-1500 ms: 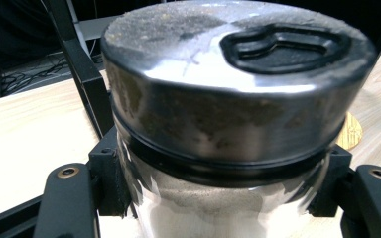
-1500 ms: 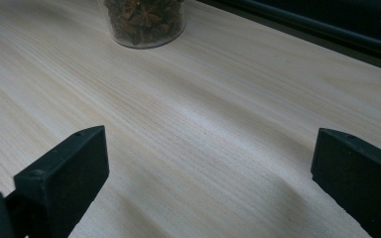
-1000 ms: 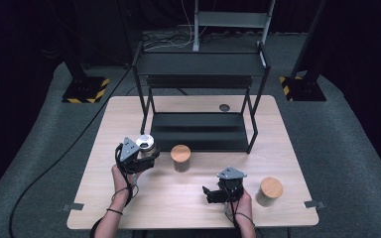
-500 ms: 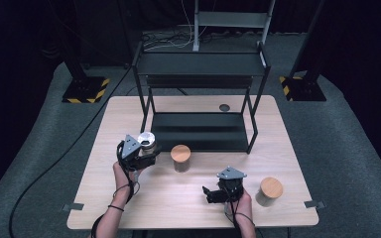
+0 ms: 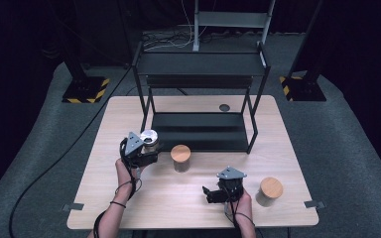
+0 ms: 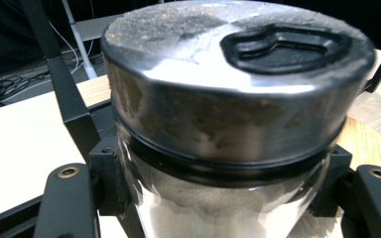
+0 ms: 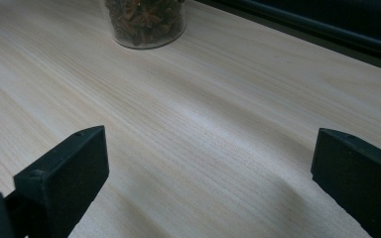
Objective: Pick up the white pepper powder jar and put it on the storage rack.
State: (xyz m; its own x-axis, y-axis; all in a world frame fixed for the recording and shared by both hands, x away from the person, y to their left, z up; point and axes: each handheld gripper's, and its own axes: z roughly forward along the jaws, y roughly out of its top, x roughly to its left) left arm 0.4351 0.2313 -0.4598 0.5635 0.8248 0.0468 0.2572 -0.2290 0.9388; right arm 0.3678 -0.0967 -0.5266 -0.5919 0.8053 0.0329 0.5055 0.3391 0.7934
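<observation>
**Metal-lidded jar gripped at the rack's front-left corner**

Left gripper (image 5: 146, 154) clamped on a glass jar with a metal lid (image 5: 149, 138), just off the front-left corner of the black rack (image 5: 198, 67), at the outer edge of its lower shelf. Jaws pressed against the glass on both sides below the lid, seen close up in the left gripper view; lid (image 6: 233, 59) silver, dusty, with a black moulded tab set into its top, a black ring underneath it, and pale contents behind the glass. Whether raised off the table (image 5: 178, 208) or standing on it: cannot tell.

Wooden-lidded jar (image 5: 180, 157) upright on the table, just in front of the rack's lower shelf, near its left half and just beside the gripped jar. In the right gripper view, its base (image 7: 145, 22) at the top edge, filled with star anise.

Right gripper (image 5: 213, 194) well in front of the rack, toward the near edge of the table, jaws turned toward the left side. Jaws wide apart with bare tabletop between them, holding nothing.

Second wooden-lidded jar (image 5: 270, 191) upright in front of the rack's right leg, well apart from the rack, just beside the right gripper on its outer side.

Small dark round spot (image 5: 224, 107) on the tabletop behind the lower shelf.
</observation>
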